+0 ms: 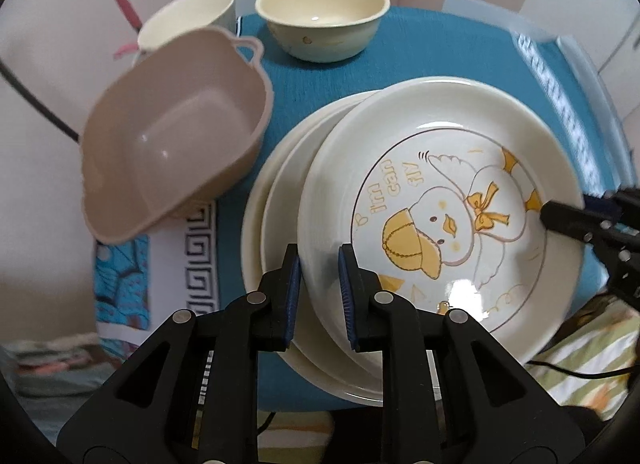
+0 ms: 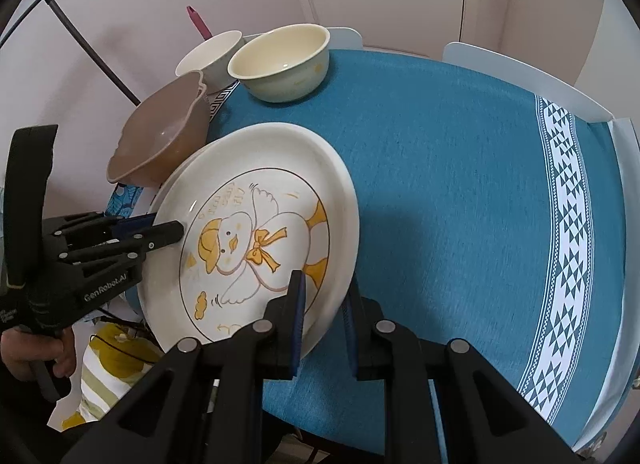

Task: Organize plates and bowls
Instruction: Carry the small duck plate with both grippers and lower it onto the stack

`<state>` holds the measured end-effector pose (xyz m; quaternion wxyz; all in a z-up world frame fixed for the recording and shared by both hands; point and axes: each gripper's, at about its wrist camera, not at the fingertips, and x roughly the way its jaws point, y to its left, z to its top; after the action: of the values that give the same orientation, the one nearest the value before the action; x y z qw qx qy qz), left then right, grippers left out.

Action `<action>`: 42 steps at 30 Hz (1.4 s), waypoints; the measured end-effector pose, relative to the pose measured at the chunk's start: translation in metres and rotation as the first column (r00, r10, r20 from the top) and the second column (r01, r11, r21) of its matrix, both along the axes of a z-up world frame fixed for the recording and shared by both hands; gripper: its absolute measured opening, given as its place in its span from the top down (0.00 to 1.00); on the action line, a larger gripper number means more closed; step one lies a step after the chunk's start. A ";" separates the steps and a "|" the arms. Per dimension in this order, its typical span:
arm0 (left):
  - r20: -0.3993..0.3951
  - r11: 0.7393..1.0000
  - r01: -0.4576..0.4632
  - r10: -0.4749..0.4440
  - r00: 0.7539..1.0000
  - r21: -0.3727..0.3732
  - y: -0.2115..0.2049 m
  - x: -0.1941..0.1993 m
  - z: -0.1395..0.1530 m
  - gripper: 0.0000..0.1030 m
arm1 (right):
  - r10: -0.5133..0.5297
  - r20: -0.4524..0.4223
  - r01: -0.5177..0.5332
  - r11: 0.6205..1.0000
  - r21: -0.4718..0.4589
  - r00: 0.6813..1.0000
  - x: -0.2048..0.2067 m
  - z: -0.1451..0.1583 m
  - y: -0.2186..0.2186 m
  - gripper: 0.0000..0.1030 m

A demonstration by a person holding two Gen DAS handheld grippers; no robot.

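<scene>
Both the left gripper point(image 1: 319, 264) and right gripper point(image 2: 323, 296) pinch opposite rims of the face-up duck plate point(image 1: 436, 208)

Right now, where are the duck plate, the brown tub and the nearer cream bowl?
duck plate point(image 1: 436, 216): left wrist view, on the painted duck's face.
brown tub point(image 1: 172, 144): left wrist view, on its inner floor.
cream bowl point(image 2: 280, 60): right wrist view, on its inside.

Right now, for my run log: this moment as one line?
left tongs: shut on duck plate rim | right tongs: shut on opposite rim | plate: over plate stack | bowls: untouched
</scene>
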<state>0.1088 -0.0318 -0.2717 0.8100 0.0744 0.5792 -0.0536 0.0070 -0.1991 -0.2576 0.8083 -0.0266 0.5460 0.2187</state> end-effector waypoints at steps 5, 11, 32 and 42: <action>0.026 0.991 0.041 -0.044 0.999 0.127 -0.013 0.000 0.002 0.84 | 0.002 0.007 -0.002 1.000 -0.006 1.000 0.000 0.000 0.002 0.84; 0.033 0.980 0.066 -0.073 0.997 0.187 -0.022 0.001 0.001 0.84 | -0.008 0.012 0.008 1.000 -0.021 1.000 -0.001 -0.002 0.005 0.84; 0.046 0.975 0.067 -0.079 0.996 0.209 -0.009 -0.012 0.011 0.84 | -0.055 0.024 0.059 0.986 -0.157 0.998 -0.014 -0.009 0.025 0.84; 0.065 0.991 -0.017 0.008 0.998 0.131 -0.004 -0.021 0.037 0.84 | -0.017 0.025 0.020 0.995 -0.098 1.000 -0.013 0.004 0.012 0.84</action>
<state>0.0879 -0.0356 -0.2346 0.8220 0.1256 0.5555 -0.0077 -0.0059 -0.1866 -0.2538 0.8145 -0.0640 0.5465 0.1838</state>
